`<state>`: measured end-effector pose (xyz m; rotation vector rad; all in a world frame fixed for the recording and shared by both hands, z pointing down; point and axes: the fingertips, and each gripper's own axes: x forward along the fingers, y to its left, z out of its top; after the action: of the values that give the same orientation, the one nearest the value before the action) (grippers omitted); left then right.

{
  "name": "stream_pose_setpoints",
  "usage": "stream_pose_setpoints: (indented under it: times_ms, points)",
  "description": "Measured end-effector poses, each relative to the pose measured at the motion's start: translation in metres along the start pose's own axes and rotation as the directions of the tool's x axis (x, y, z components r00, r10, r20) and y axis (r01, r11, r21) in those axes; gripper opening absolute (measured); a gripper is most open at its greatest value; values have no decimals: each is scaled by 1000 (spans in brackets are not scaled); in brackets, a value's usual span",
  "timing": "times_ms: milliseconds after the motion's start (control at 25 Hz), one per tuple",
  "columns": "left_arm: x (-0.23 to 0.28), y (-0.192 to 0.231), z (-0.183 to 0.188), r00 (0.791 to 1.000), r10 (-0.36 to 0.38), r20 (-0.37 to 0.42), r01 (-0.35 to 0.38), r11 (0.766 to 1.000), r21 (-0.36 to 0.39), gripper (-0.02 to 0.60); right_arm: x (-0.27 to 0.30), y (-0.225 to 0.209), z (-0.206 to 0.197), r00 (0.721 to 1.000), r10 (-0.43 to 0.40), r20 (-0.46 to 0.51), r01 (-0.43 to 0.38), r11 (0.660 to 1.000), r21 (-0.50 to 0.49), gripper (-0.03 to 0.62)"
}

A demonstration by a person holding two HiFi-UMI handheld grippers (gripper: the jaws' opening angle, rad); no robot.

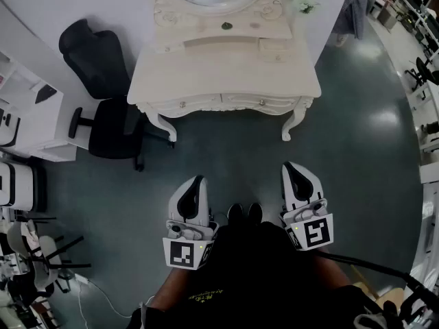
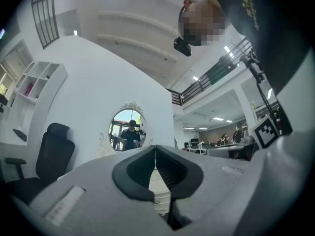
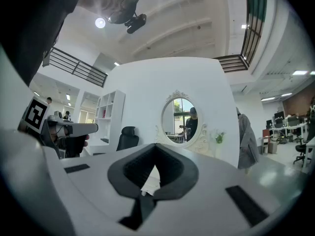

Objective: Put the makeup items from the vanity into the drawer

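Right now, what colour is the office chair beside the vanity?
The padded office chair is black; clearest in the head view.

**Around the edges of the room**

We see a black office chair (image 1: 110,125) at centre left of the head view, its high back leaning toward the upper left. Just left of it stands a white desk (image 1: 31,125). A dull grey-green floor (image 1: 357,136) fills the middle and right of the frame, with pale reflections on it. At lower left, light folding chairs (image 1: 41,249) crowd together, and a thin white cable (image 1: 96,290) trails below them. At the top edge we spot a small green plant (image 1: 304,4). More dark chairs (image 1: 422,70) line the right edge.
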<state>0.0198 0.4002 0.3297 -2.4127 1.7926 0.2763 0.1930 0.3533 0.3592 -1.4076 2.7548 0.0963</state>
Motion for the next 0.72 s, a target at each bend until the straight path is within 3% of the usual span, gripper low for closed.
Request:
stream_pose_setpoints:
  times_ms: [720]
  points:
    - [-2,1,-4,1000,-3,-25,3,1000,-14,21,-8,-8,-1,999,-32,-5,32,999,39,2]
